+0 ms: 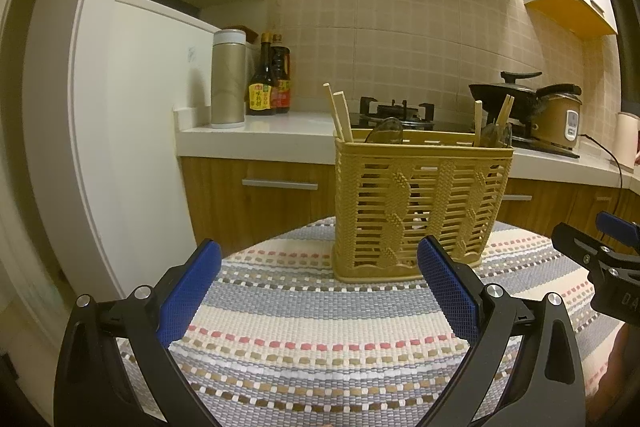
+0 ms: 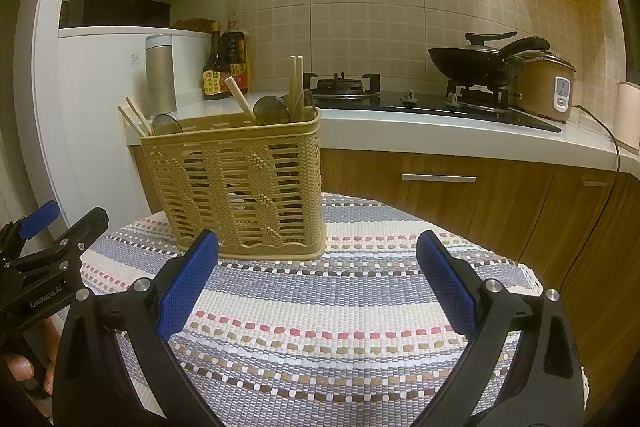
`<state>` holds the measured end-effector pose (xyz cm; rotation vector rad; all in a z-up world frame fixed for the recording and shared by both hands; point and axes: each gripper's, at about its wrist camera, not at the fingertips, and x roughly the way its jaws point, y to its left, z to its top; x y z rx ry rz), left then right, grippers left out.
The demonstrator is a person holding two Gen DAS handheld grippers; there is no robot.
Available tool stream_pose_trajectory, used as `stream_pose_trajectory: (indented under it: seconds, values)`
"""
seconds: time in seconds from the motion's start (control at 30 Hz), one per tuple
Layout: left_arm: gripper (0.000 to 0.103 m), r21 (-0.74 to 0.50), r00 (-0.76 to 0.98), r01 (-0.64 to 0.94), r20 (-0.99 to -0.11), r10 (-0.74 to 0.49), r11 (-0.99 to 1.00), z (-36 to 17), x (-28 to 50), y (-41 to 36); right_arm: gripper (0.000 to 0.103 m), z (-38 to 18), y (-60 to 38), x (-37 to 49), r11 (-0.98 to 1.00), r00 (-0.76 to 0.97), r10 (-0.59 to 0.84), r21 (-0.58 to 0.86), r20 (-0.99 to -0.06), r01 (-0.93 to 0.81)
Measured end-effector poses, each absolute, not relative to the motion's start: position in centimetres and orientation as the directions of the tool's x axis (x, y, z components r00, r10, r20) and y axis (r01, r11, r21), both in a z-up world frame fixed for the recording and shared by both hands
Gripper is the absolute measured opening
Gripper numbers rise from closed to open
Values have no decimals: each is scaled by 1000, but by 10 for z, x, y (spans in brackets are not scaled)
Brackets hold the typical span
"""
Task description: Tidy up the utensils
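Left wrist view: left gripper (image 1: 320, 279) hovers over the striped mat (image 1: 304, 331) on the table, fingers (image 1: 188, 291) wide apart, nothing btwn them. The utensil basket (image 1: 420, 211) stands upright on the far part of the mat, just beyond the right-hand finger. Chopsticks (image 1: 340, 115) stick up at both ends, w/ dark spoons (image 1: 386, 131) among them. The right gripper (image 1: 600, 259) shows at the right edge. The mat itself has no loose utensils on it, so the sorting looks done or nearly; next move is prob. only a check or pulling back, no grasp needed. Sauce bottles (image 1: 264, 83) carry yellow/red labels, text too small to read.

Right wrist view: right gripper (image 2: 318, 275) likewise over the mat (image 2: 320, 327), fingers (image 2: 186, 287) apart & empty. Basket (image 2: 240, 187) sits ahead-left, chopsticks (image 2: 298, 79) & spoons (image 2: 272, 111) inside. The left gripper (image 2: 40, 251) at the left edge reads "GenRobot.AI". The cooker (image 2: 548, 87) panel isn't legible.
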<state>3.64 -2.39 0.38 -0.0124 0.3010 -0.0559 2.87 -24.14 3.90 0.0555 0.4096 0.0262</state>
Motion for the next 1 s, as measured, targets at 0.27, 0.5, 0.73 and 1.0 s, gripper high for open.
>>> stream_pose_trajectory:
  seconds: [0.27, 0.5, 0.73, 1.0]
  values:
    - [95, -20, 952, 56, -301, -59, 998, 3, 38, -25, 95, 39, -241, 28, 998, 917, 37, 57, -398, -15]
    - [95, -16, 952, 57, -300, -60, 998, 2, 37, -27, 95, 38, -240, 28, 998, 916, 37, 56, -400, -15]
    - [95, -19, 951, 57, -302, -60, 998, 2, 37, -27, 95, 38, -240, 28, 998, 915, 37, 55, -401, -16]
    - [95, -17, 952, 57, -301, -60, 998, 2, 37, -27, 95, 38, -239, 28, 998, 915, 36, 55, -401, -15]
